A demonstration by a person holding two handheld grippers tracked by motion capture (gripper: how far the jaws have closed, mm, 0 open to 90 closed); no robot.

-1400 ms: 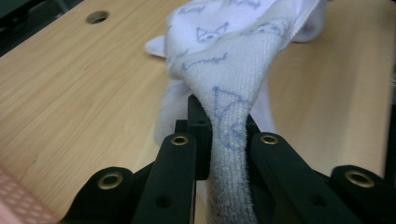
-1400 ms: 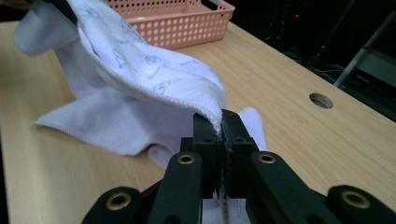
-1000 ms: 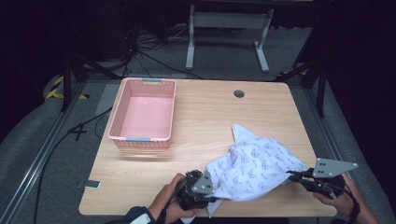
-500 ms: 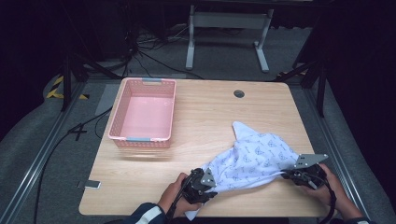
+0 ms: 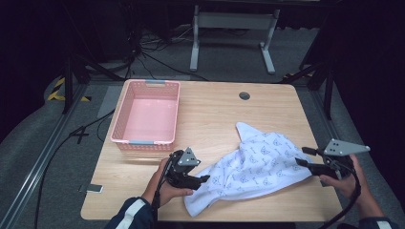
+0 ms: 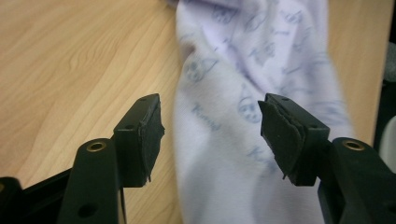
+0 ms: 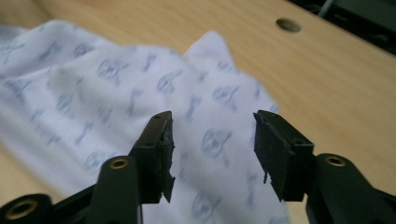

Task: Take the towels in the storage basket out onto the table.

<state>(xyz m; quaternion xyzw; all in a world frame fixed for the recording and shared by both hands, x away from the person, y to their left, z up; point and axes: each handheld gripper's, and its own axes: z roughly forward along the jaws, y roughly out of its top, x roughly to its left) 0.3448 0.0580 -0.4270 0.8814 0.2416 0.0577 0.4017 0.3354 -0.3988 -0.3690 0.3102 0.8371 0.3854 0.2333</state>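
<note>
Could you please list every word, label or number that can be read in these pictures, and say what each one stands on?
None can be read for certain.
Printed cloth: small blue lettering among its printed figures, nearest in the left gripper view; it may begin with "K", but it is too blurred to quote.
Pink basket: grey handle tabs, no lettering legible.
Floor beside the table: yellow and black hazard stripes, a marking without words.

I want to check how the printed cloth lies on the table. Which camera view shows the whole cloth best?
The high view: it shows the whole cloth, rumpled on the table between the two grippers. The left gripper view shows a blurred strip of it past open jaws. The right gripper view shows one side and a pointed corner, also past open jaws.
</note>
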